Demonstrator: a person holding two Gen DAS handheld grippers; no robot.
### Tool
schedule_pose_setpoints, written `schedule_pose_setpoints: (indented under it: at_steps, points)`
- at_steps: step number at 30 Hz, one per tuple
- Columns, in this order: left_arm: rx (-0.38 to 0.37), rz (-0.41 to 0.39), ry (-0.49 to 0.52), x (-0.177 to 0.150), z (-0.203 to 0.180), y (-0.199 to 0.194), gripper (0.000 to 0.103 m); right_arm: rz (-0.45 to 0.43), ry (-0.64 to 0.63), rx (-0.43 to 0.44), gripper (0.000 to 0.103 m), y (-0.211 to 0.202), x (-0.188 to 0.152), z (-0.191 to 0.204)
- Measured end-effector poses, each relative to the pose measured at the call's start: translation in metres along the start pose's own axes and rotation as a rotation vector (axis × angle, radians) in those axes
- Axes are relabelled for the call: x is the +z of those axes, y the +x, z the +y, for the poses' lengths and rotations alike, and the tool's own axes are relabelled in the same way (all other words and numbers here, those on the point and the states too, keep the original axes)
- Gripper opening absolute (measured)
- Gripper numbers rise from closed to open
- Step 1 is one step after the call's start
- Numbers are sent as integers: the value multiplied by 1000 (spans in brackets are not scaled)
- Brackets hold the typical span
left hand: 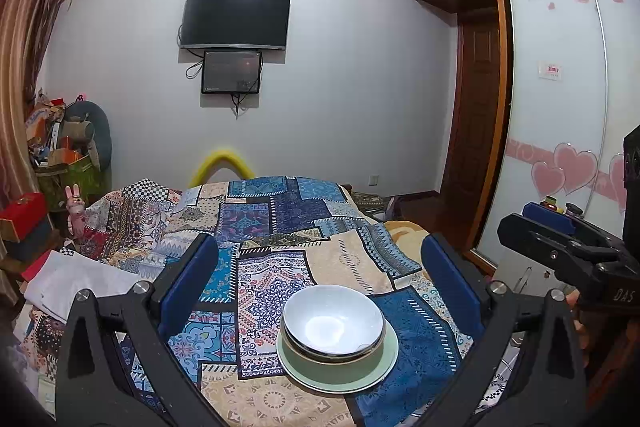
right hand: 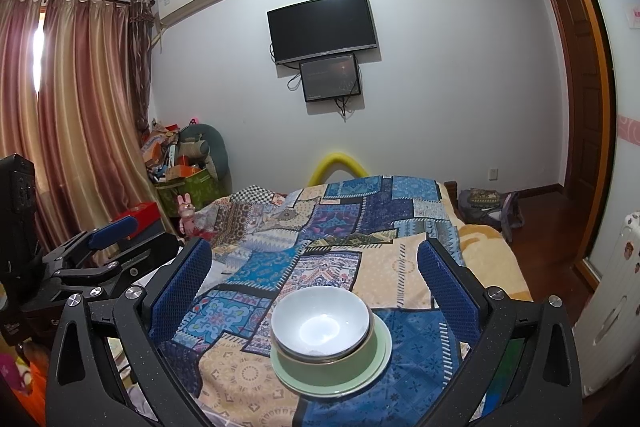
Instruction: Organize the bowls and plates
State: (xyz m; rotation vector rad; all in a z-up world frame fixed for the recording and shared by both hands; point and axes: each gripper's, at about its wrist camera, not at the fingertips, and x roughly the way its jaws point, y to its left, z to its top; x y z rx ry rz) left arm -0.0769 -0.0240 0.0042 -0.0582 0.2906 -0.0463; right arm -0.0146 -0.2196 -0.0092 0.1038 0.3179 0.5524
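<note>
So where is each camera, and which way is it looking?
Left wrist: sits on the left gripper, looking along its open blue fingers at the stacked bowls on a green plate; the right gripper shows at the right edge.
Right wrist: sits on the right gripper, facing the same stack; the left gripper shows at the left.
Shared: bowls, plate, patterned bedspread, TV.

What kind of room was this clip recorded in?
Most likely a bedroom: the bowls sit on a bed under a patchwork bedspread, facing a wall-mounted TV, with a sliding-door wardrobe alongside.
</note>
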Motion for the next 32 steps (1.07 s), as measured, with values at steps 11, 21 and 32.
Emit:
schedule_pose_setpoints:
  at_steps: [11,21,32]
  points:
    - [-5,6,-11,2,2,1,103,1,-5,2,103,0,2,3]
    - [-16,16,-25,3,6,3,103,8,-4,5,103,2,4,3]
    - [-23,14,-24,2,6,4,103,18,-10,11,103,6,2,1]
